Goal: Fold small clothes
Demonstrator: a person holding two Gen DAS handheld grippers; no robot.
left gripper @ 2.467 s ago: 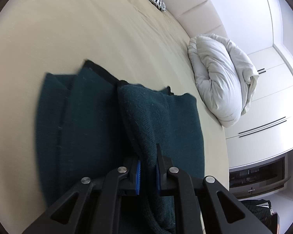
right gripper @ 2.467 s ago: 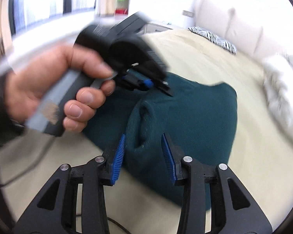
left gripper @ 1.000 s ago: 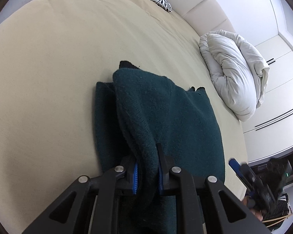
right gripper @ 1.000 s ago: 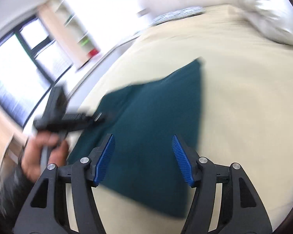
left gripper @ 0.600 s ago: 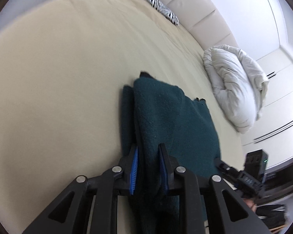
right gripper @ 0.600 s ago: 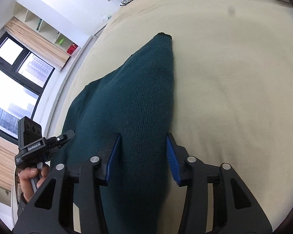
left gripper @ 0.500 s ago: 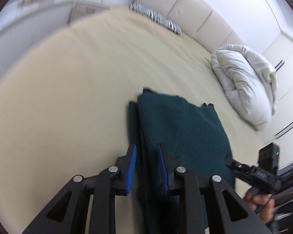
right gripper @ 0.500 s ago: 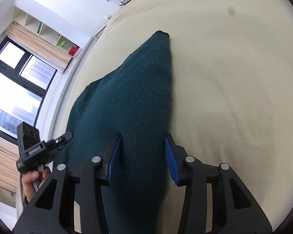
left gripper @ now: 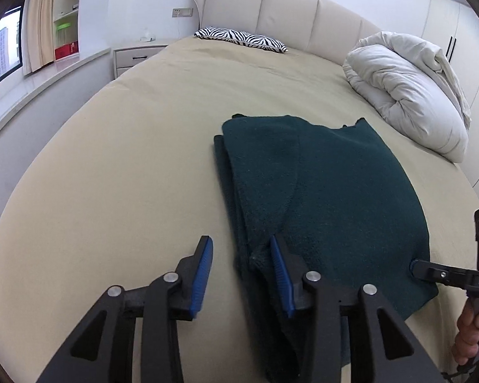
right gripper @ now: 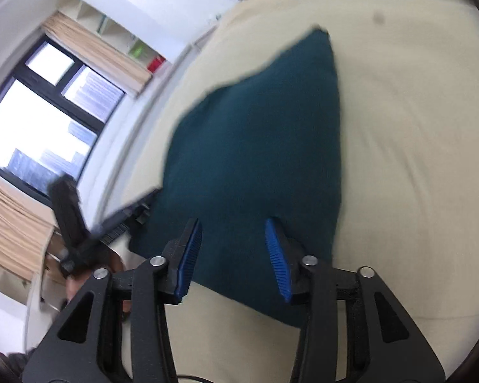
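**Dark green sweater lies folded on the beige bed**

Dark green knit, the sweater (left gripper: 329, 191) sits folded in the middle of the beige bed (left gripper: 111, 175), its layered edge running down the centre of the left wrist view. The left gripper (left gripper: 242, 274) fills the bottom of that frame with its jaws opening; its right blue pad lies against the sweater's thick near fold, its left pad stands clear over bare sheet, and the cloth is not pinched. At the right edge of the same view the right gripper (left gripper: 437, 274) reaches in with its tip at the sweater's lower right corner, a hand (left gripper: 472, 335) around its handle.

In the blurred right wrist view the right gripper (right gripper: 233, 252) hangs at the bottom centre with its jaws closing over the sweater's near edge; whether the pads touch the cloth I cannot tell.

A white duvet (left gripper: 408, 95) is bundled at the upper right, and a zebra pillow (left gripper: 239, 39) rests by the padded headboard (left gripper: 287, 6).
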